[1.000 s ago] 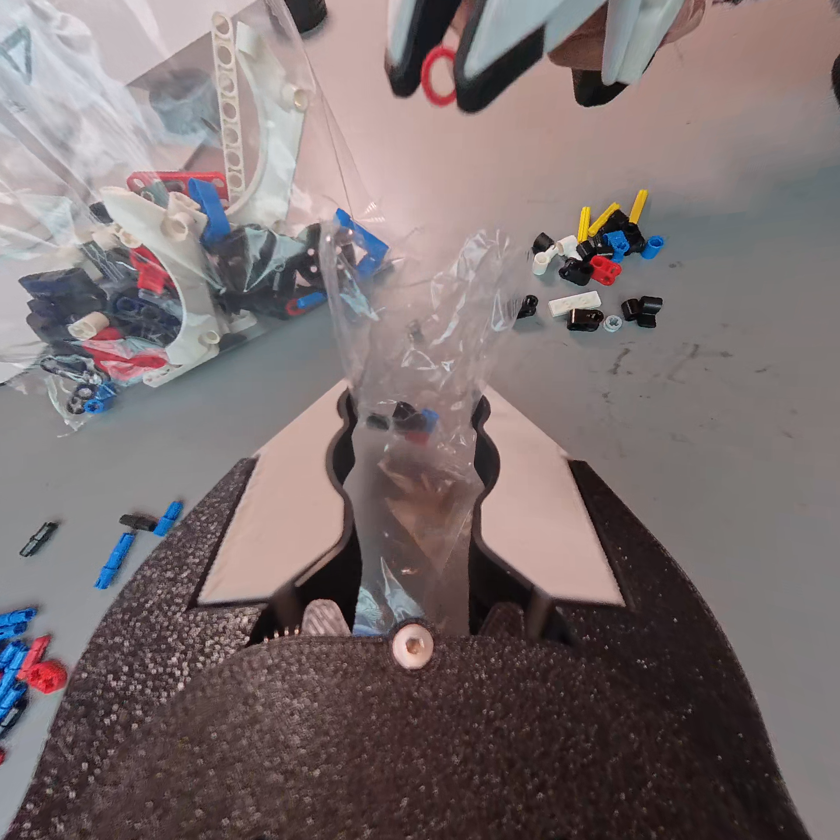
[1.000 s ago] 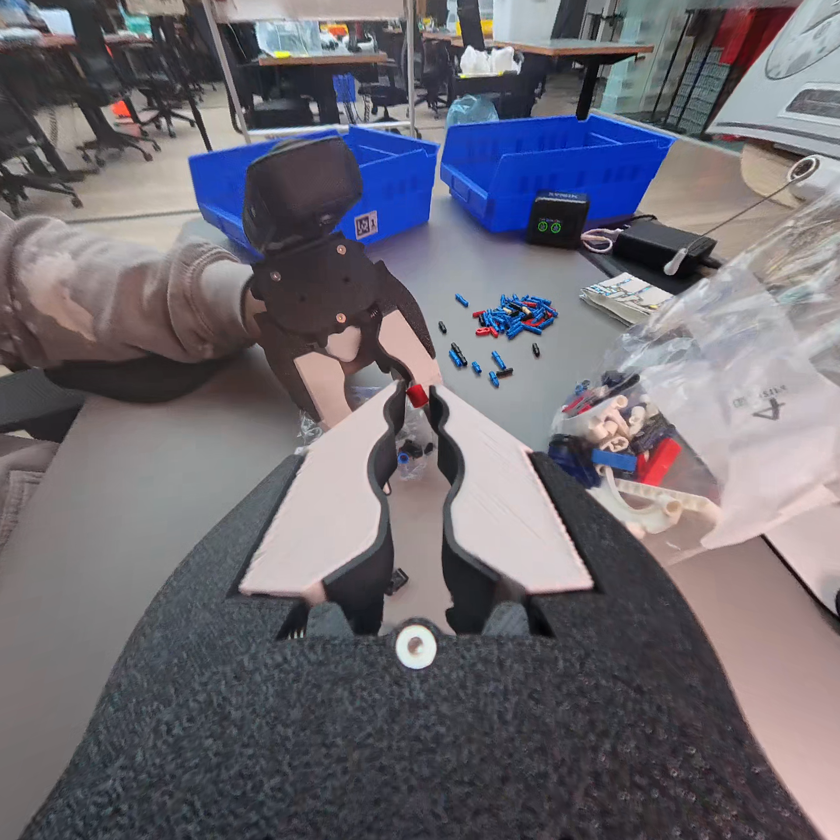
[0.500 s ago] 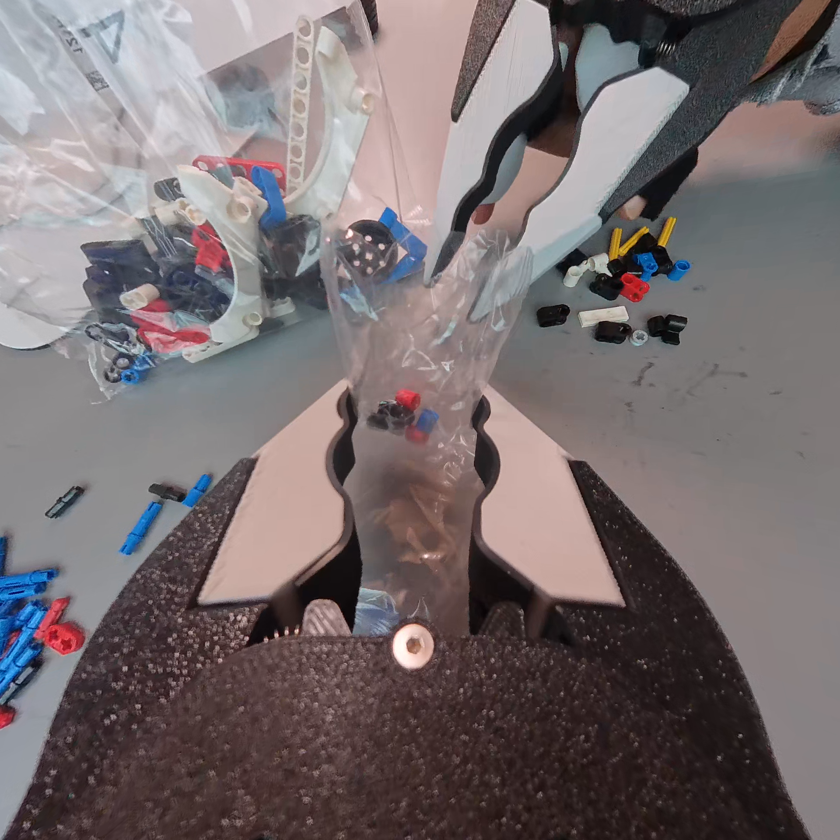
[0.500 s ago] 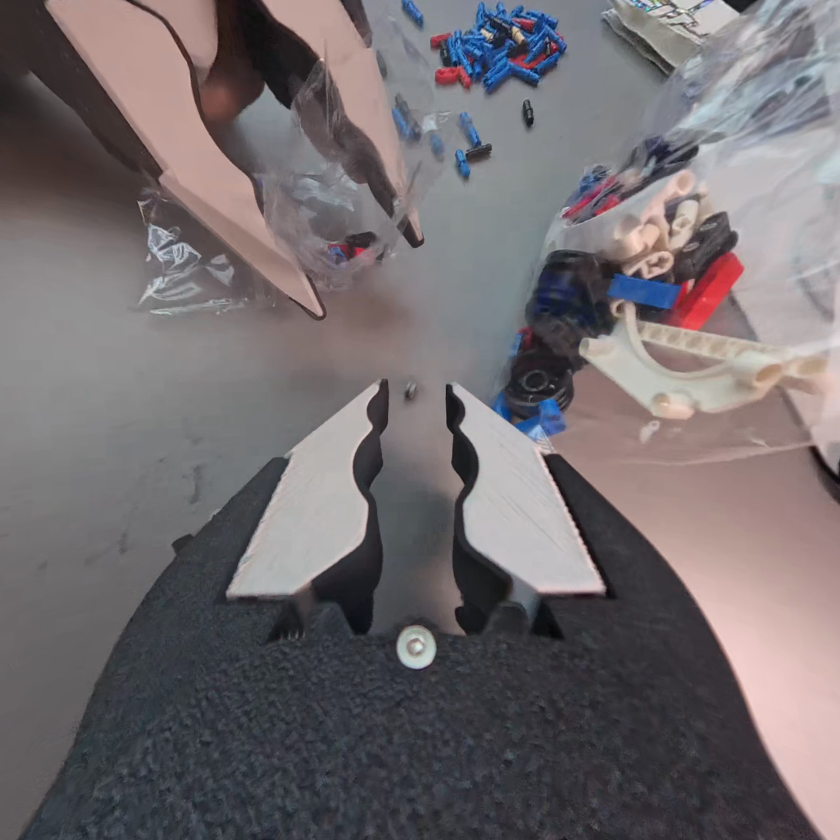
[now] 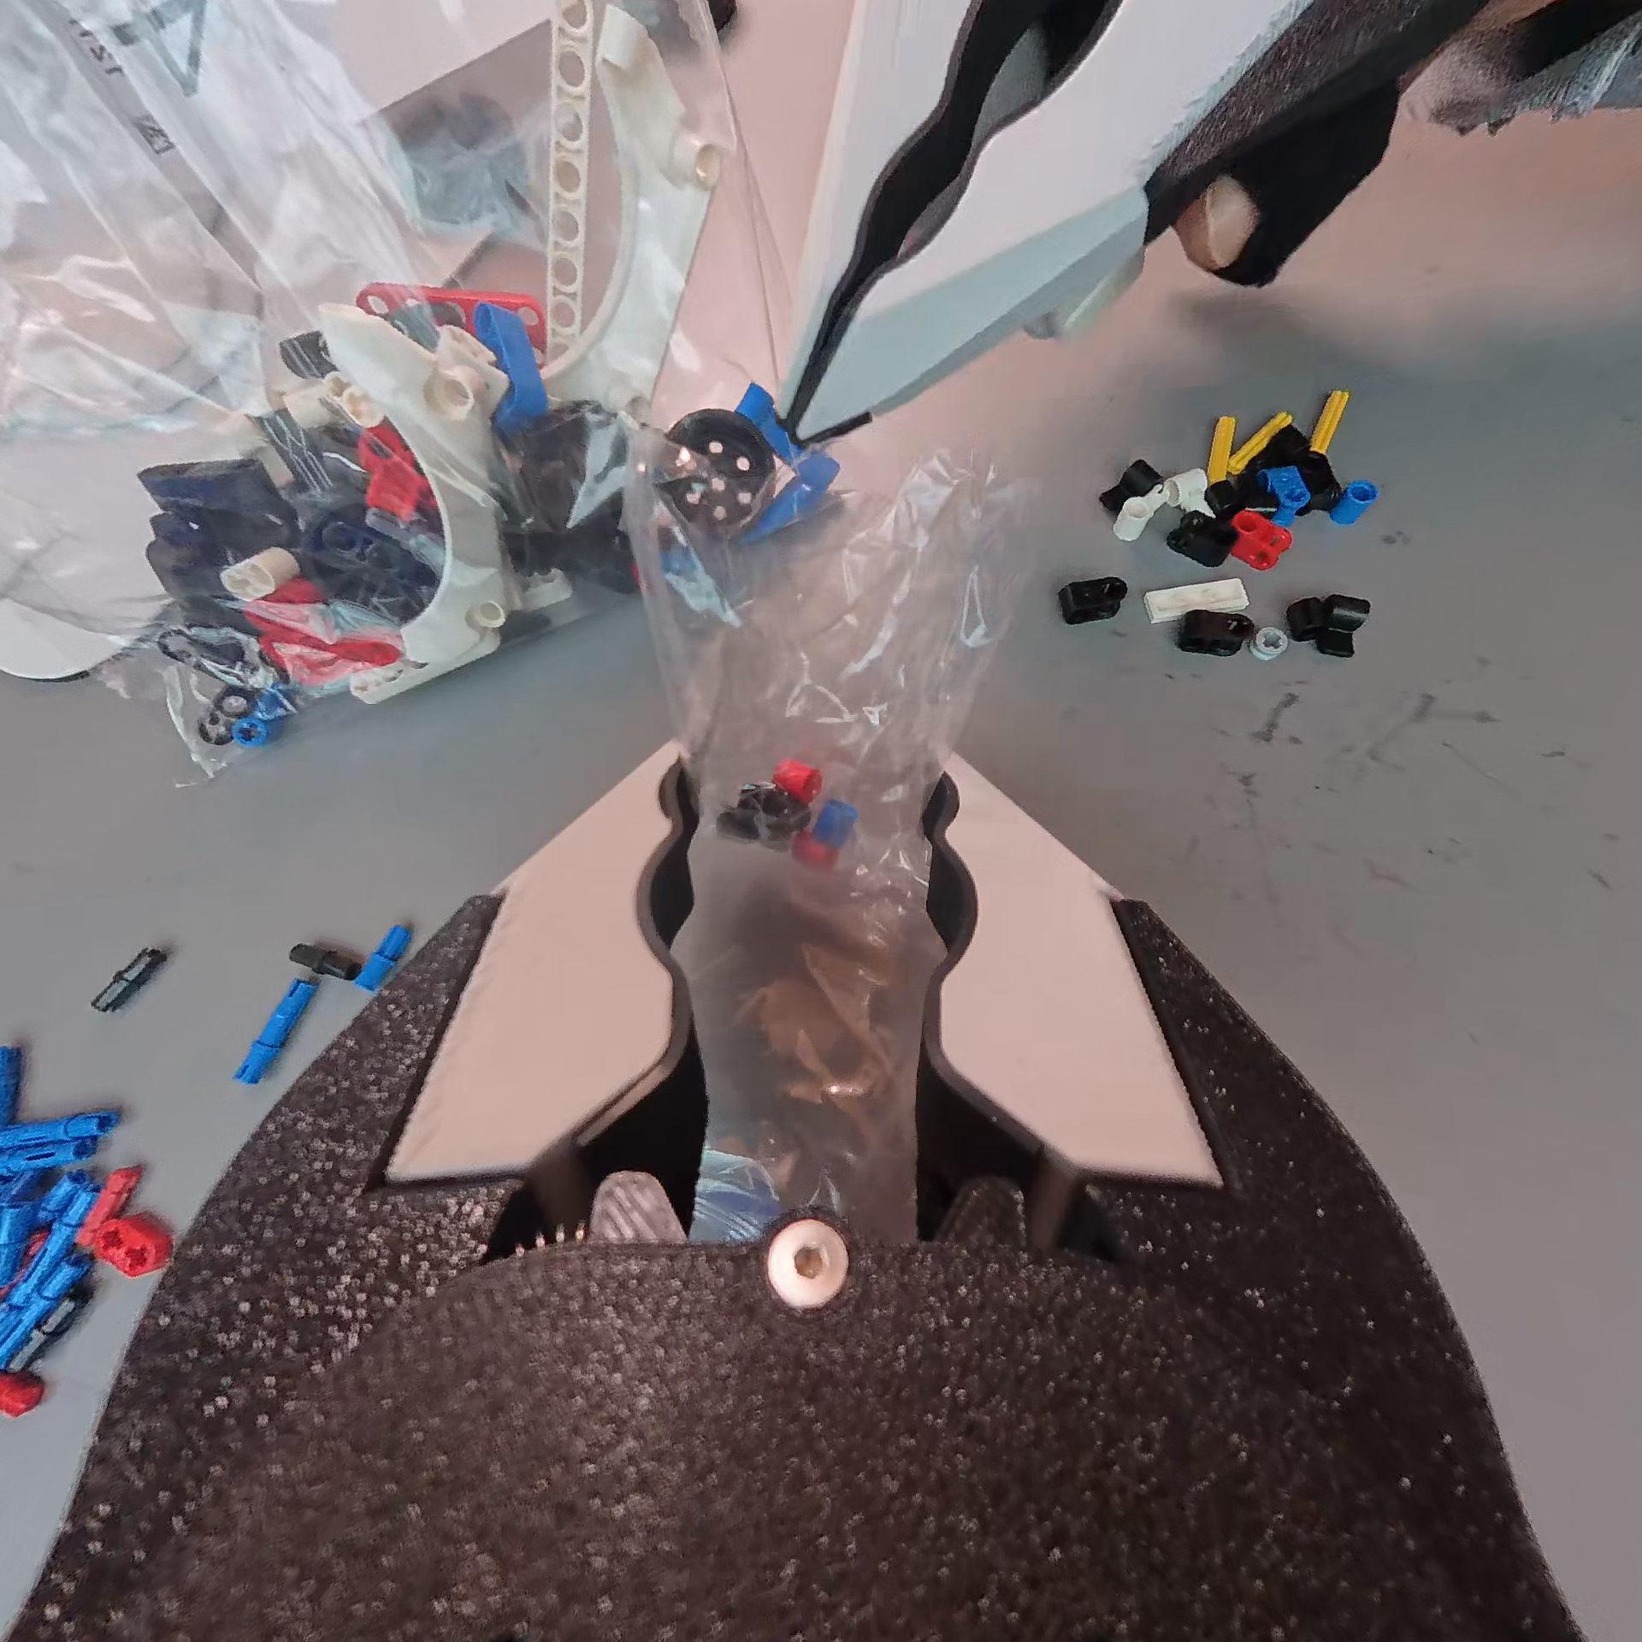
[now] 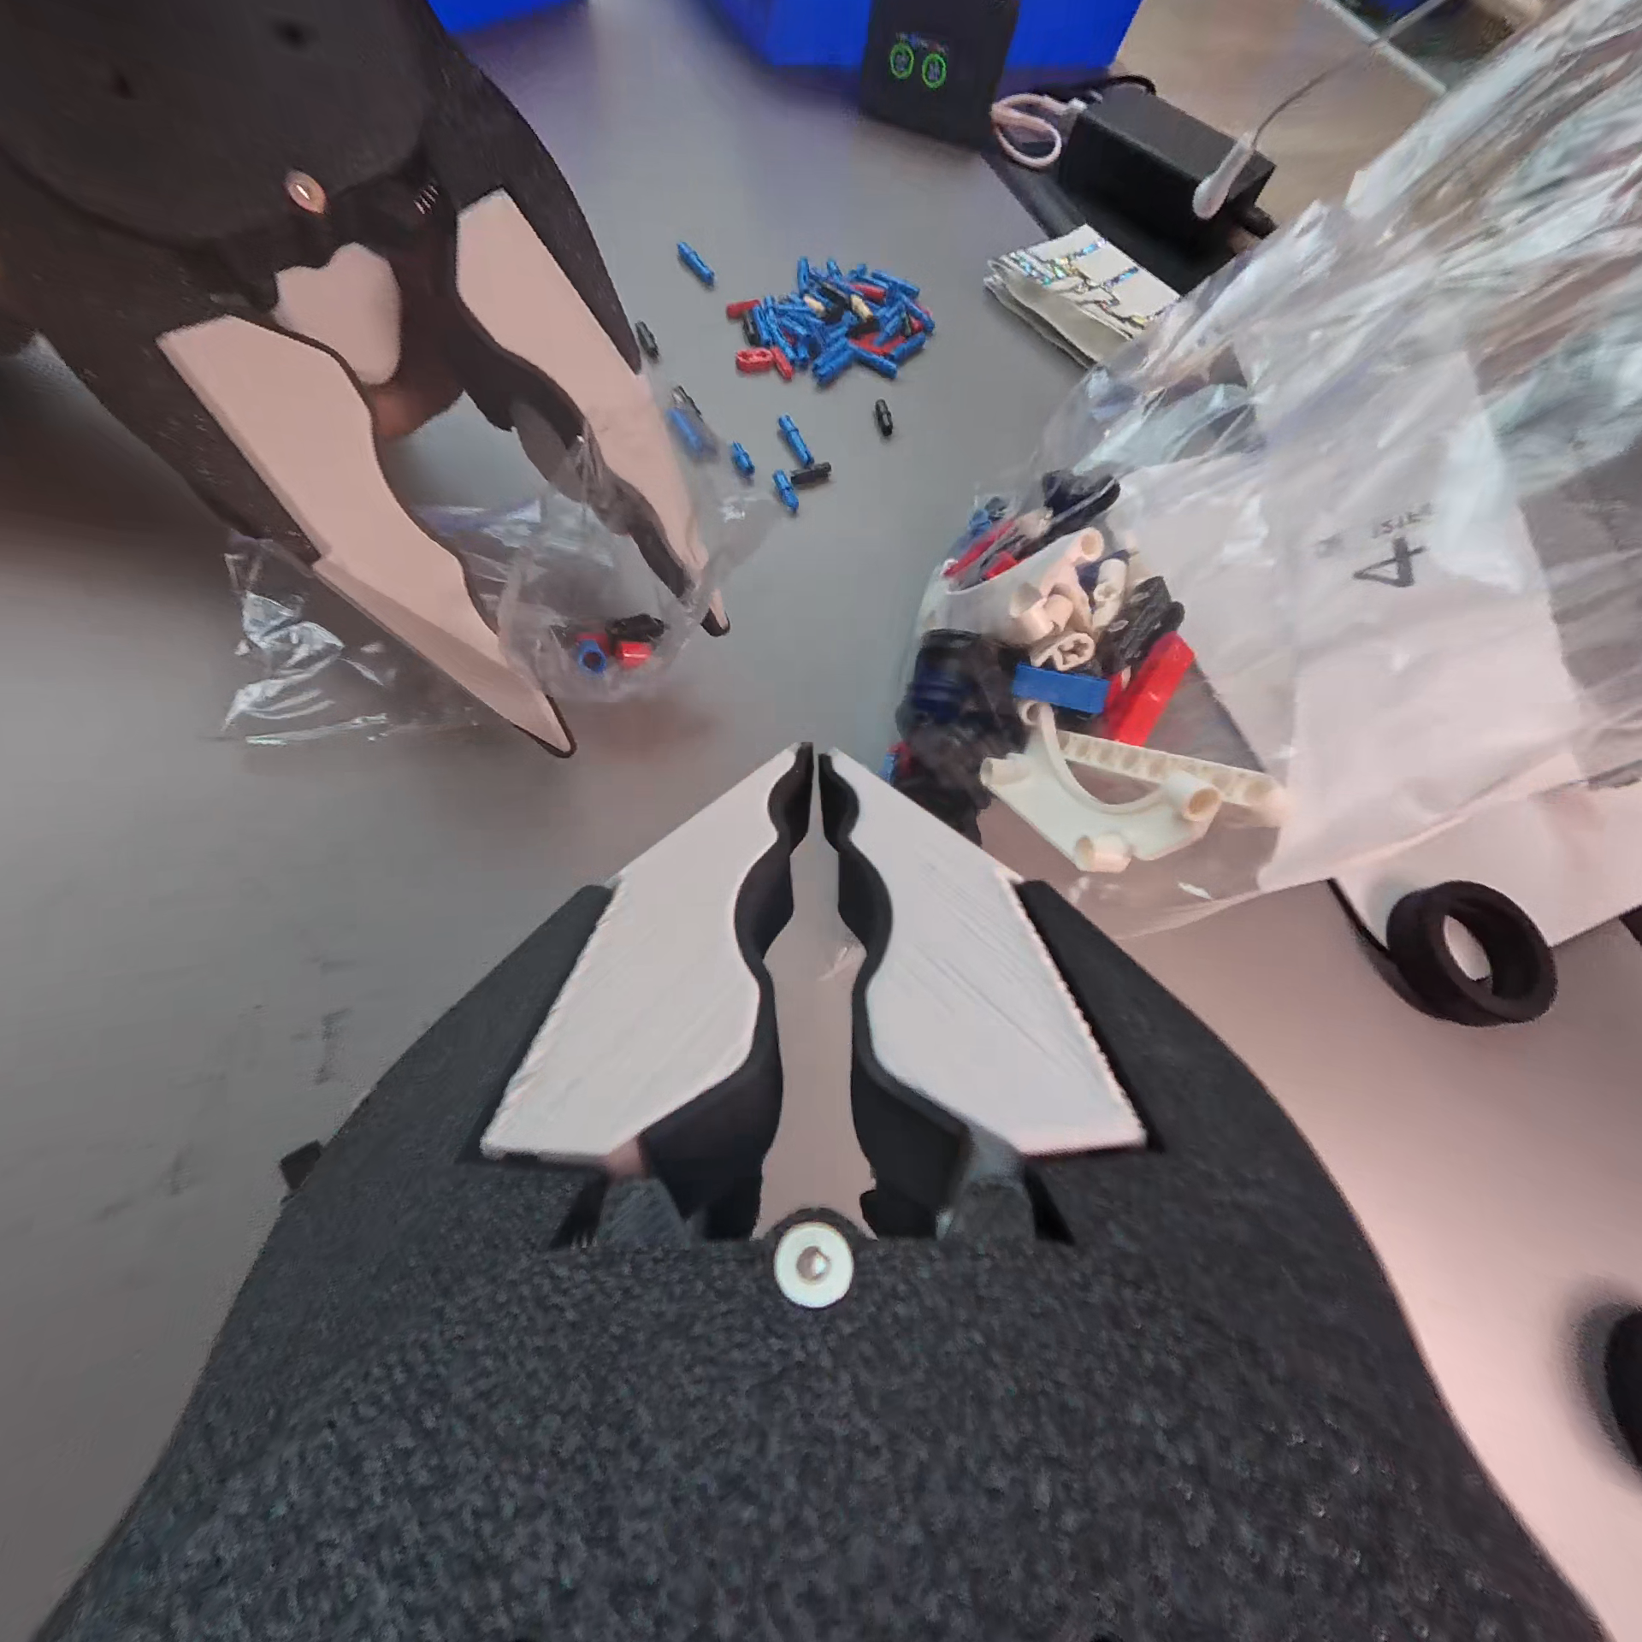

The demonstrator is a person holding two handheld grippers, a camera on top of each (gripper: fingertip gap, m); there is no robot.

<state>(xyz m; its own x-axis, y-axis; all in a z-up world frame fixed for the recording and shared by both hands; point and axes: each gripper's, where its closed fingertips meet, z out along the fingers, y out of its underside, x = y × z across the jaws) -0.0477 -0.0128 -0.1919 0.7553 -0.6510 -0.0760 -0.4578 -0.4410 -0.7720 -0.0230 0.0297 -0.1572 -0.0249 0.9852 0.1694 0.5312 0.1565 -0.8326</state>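
Note:
My left gripper (image 5: 809,769) has its fingers spread with a small clear plastic bag (image 5: 826,622) between them. Several small red, black and blue pieces (image 5: 782,809) lie in the bag's bottom. The left gripper also shows in the right wrist view (image 6: 635,689), tips near the grey table, with the bag (image 6: 551,613) hanging between its fingers. My right gripper (image 6: 815,753) is shut, with nothing visible between its tips. In the left wrist view the right gripper (image 5: 795,431) hovers just past the small bag, at the edge of a large clear bag of parts (image 5: 355,444).
The large bag (image 6: 1333,533) lies to the right. Loose black, yellow, red and white pieces (image 5: 1244,533) and a pile of blue pins (image 6: 826,320) lie on the table. There are also a black tyre (image 6: 1470,955), crumpled film (image 6: 302,649) and a black box (image 6: 933,71). Tip to tip, the grippers are about 7 cm apart.
My right gripper held a red ring above the small bag, opened over it, then drew back and shut. A red piece now lies in the bag. The left gripper kept still.

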